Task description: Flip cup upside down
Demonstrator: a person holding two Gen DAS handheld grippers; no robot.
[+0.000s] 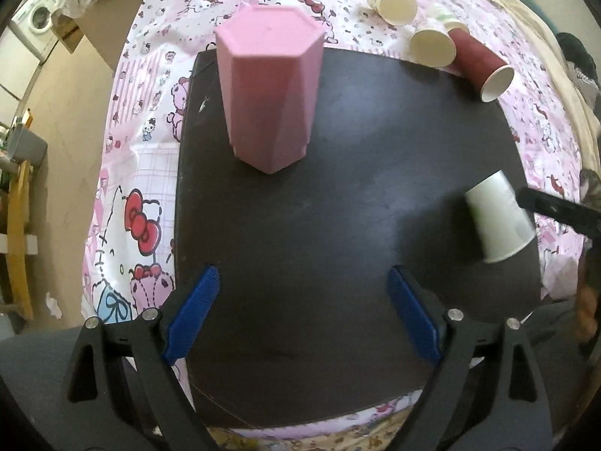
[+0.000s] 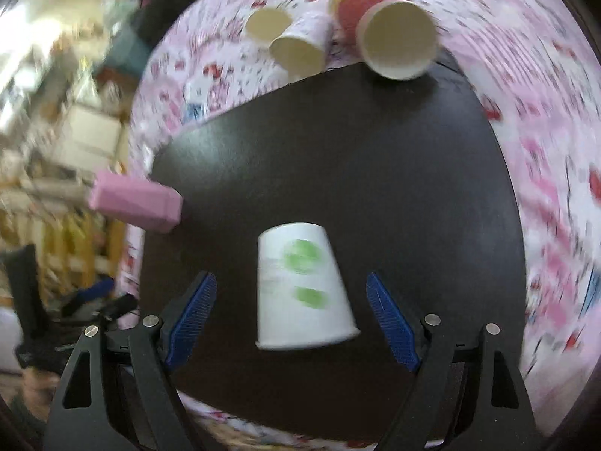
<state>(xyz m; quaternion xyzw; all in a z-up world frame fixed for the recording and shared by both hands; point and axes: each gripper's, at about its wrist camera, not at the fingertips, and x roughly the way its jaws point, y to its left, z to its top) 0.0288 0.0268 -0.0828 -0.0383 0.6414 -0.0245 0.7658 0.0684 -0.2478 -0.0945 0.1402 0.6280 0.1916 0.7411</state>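
White paper cup (image 2: 300, 285) with two green printed marks stands mouth down, base up, on the dark square mat (image 2: 375, 173), midway between the blue-padded fingers (image 2: 193, 319) of the right gripper (image 2: 296, 315); the jaws are spread wide, with clear gaps on both sides, touching nothing. In the left wrist view the same cup (image 1: 499, 221) sits near the mat's right edge, its rim at the bottom. The left gripper (image 1: 304, 312) hovers over bare mat (image 1: 319, 225), jaws wide apart and holding nothing. A pink hexagonal tumbler (image 1: 270, 94) stands inverted near the mat's far-left corner, closed base uppermost. Beyond the mat's far edge, on the pink cartoon-print cloth (image 1: 131, 188), lie tipped paper cups: a dark red cup (image 1: 480, 64), a plain cream cup (image 1: 432, 45) and a patterned cup (image 1: 390, 3), their open mouths showing no visible contents. The right wrist view is motion-blurred.
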